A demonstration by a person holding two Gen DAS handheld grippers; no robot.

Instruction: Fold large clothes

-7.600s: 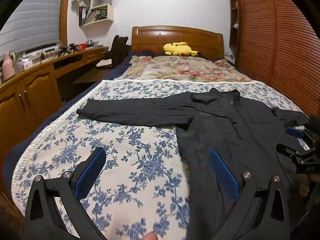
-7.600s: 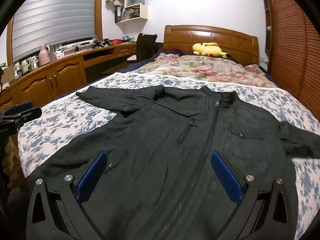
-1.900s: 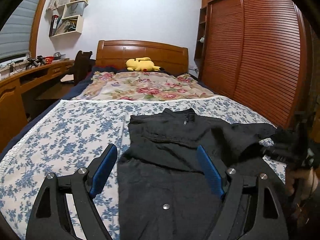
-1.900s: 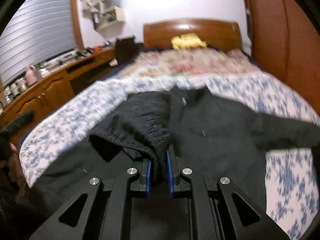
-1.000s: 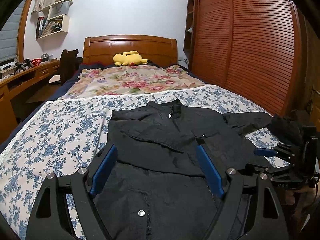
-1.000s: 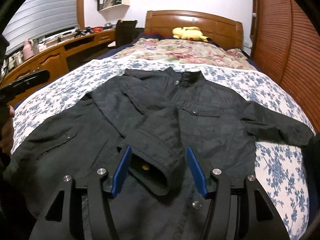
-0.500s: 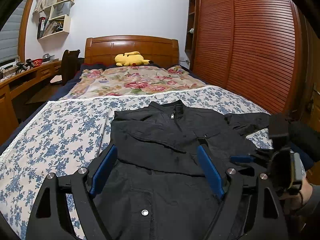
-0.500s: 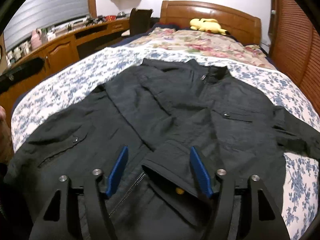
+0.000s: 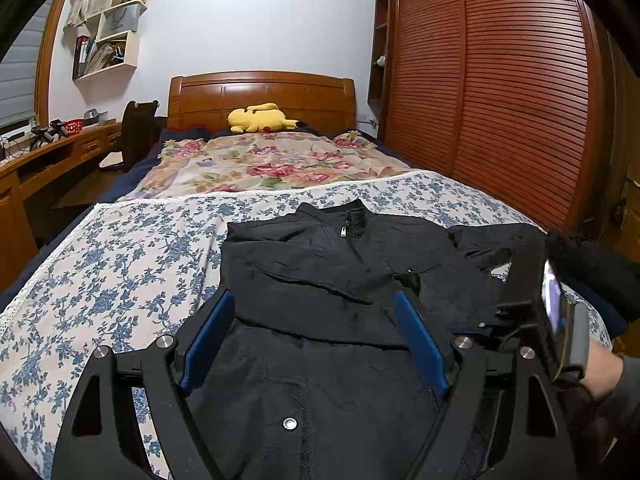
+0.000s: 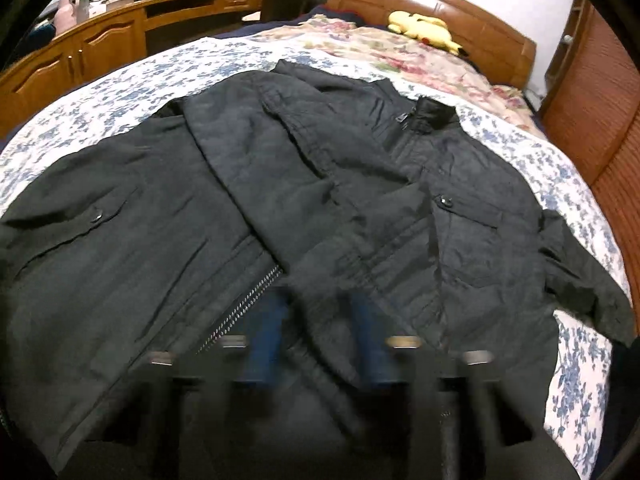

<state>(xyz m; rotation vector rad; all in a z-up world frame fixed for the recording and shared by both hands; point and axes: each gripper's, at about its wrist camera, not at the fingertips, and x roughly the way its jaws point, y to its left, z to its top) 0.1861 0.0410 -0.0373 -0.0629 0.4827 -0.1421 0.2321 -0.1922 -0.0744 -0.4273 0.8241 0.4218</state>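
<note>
Black jacket (image 10: 304, 184), flat on bedspread (image 9: 120, 256) below headboard: one sleeve (image 10: 304, 216) newly released across chest, other unfolded; right gripper (image 10: 316, 344) parted, empty; left gripper (image 9: 316, 340) wide, empty.

Dim indoor light, fisheye bending and black corners in both views. The left view is sharp; the right view's claw (image 10: 320, 336) smears with motion blur over the near-featureless black jacket (image 10: 280, 184).
</note>
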